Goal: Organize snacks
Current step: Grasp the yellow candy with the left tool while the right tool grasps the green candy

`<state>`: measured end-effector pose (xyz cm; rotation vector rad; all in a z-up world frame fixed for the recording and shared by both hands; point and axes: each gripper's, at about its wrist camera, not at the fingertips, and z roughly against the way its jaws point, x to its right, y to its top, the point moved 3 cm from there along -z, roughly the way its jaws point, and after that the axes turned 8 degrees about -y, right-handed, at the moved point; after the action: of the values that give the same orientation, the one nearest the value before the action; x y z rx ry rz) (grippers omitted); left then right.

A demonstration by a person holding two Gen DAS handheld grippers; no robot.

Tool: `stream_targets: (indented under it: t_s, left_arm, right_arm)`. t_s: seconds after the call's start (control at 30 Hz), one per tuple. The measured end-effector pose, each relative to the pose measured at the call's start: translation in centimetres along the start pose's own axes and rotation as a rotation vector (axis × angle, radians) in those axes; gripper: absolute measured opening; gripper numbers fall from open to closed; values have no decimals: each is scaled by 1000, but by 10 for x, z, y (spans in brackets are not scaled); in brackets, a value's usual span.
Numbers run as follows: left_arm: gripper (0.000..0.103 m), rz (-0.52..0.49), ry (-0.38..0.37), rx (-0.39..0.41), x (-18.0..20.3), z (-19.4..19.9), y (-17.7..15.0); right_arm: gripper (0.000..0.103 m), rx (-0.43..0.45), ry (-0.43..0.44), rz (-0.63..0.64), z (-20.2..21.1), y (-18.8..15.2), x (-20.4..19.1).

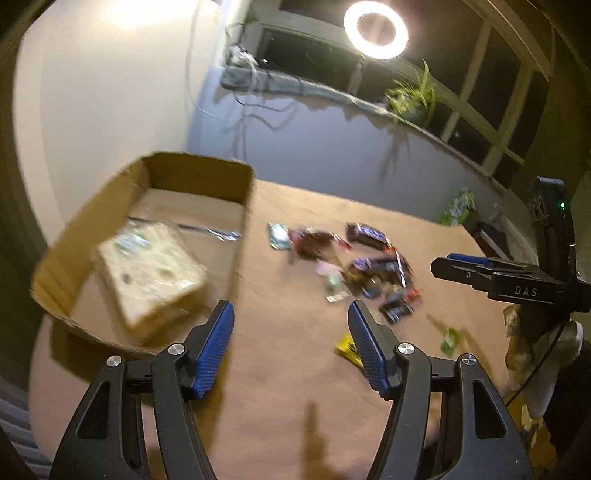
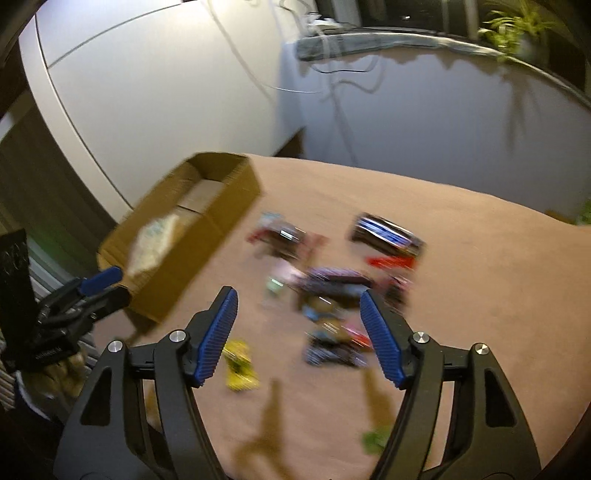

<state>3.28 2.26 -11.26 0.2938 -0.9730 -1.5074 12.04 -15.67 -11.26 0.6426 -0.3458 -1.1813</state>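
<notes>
A cardboard box (image 1: pixel 207 177) stands on the brown table at the left, with a wrapped sandwich pack (image 1: pixel 151 269) lying tilted inside it. The box also shows in the right wrist view (image 2: pixel 207 236). A heap of small snack bars (image 1: pixel 369 269) lies to the right of the box and also shows, blurred, in the right wrist view (image 2: pixel 332 295). My left gripper (image 1: pixel 291 314) is open and empty above the table by the box's near corner. My right gripper (image 2: pixel 299 302) is open and empty above the heap. It also shows in the left wrist view (image 1: pixel 458 264).
A yellow packet (image 2: pixel 240 363) and a small green packet (image 2: pixel 375 441) lie near the front of the table. A green bag (image 1: pixel 458 206) sits at the far right edge. Behind the table are a wall, cables, a ring light (image 1: pixel 375 29) and a plant (image 1: pixel 413 96).
</notes>
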Motion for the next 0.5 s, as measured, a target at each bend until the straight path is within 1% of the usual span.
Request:
stream_targets:
  t_s: [0.1,0.27,0.4,0.5]
  left_arm:
    - [64,-18,-24,-45,12,-12,-11]
    - [64,-62,-49,-104,34,-30,-27]
    - [64,-106,-44,-134,46,-42,-33]
    - [64,-143,-40,-151,52,-52,-35]
  right_arm:
    - [72,-19,-29,10,-2,-17,16]
    - [72,-46,-62,22,-5,-43,28]
    - [72,-57,-75,-13,3,-69,40]
    - [72,-53,-106,-18,7,-87,42]
